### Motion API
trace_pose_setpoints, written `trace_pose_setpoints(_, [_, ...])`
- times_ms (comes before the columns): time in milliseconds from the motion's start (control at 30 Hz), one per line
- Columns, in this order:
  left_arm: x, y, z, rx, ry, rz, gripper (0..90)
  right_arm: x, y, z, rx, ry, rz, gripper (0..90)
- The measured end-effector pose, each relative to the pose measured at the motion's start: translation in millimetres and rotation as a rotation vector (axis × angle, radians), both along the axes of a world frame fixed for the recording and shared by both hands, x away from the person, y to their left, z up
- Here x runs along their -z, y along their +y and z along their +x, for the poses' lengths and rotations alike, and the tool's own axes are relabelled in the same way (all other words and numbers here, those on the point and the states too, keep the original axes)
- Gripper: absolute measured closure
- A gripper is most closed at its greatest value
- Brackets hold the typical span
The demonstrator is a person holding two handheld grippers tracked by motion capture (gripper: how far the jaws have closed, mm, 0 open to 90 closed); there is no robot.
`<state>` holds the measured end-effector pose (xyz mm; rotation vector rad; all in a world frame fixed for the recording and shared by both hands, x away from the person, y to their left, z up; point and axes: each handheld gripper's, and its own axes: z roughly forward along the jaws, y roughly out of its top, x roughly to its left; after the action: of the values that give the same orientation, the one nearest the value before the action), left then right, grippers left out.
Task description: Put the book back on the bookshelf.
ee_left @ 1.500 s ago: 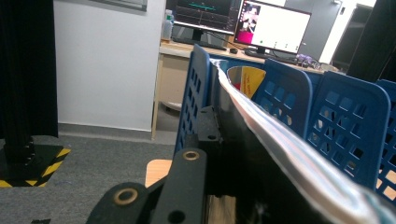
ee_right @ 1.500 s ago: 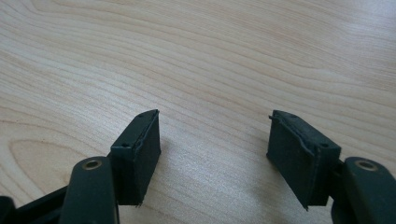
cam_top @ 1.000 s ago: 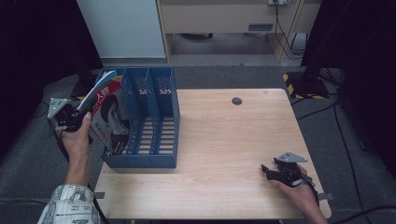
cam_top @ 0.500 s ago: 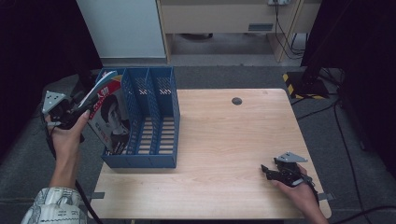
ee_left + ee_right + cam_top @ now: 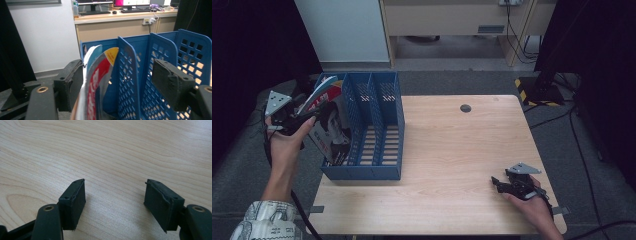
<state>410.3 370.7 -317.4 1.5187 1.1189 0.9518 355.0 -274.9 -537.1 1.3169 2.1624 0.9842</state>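
At the left edge of the high view, the left gripper (image 5: 294, 119) is spread wide, its jaws well apart in the left gripper view (image 5: 120, 82). A bundle of magazines (image 5: 96, 82) rises between them, its curled pages touching the left jaw and clear of the right one. The magazines (image 5: 329, 127) stand tilted in the leftmost compartment of the blue file organizer (image 5: 377, 130), which sits on the left part of the wooden desk (image 5: 452, 165).

At the lower right of the high view, the right gripper (image 5: 502, 184) rests on the desk, well apart from the organizer. Its own view (image 5: 115, 202) shows the jaws released, with bare wood grain between them.
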Motion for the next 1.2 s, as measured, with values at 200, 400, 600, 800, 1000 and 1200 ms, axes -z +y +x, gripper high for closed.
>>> trace_pose_setpoints(200, [-1.2, -5.6, 1.4, 0.002, 0.01, 0.003, 23.7, 0.0, -0.1, 0.3, -0.006, -0.001, -0.003, 32.5])
trace_pose_setpoints(400, [-2.7, -11.4, 2.2, 0.006, 0.019, -0.011, 19.0, 0.1, 1.0, 1.3, 0.017, 0.011, -0.002, 25.8])
trace_pose_setpoints(600, [-2.9, -15.2, 2.2, 0.009, 0.03, -0.004, 14.3, 0.5, 1.7, 1.9, 0.024, 0.02, -0.008, 19.4])
trace_pose_setpoints(800, [-4.4, -19.3, -0.1, 0.022, 0.033, 0.0, 10.9, 0.7, 2.7, 1.6, 0.026, 0.022, -0.015, 17.1])
trace_pose_setpoints(1000, [-4.9, -27.3, -1.0, 0.048, 0.037, 0.017, 9.2, 0.9, 3.0, 1.7, 0.027, 0.021, -0.016, 16.7])
trace_pose_setpoints(1200, [-6.0, -42.8, -1.2, 0.09, 0.038, 0.028, 8.6, 0.9, 3.4, 1.4, 0.027, 0.022, -0.017, 15.9])
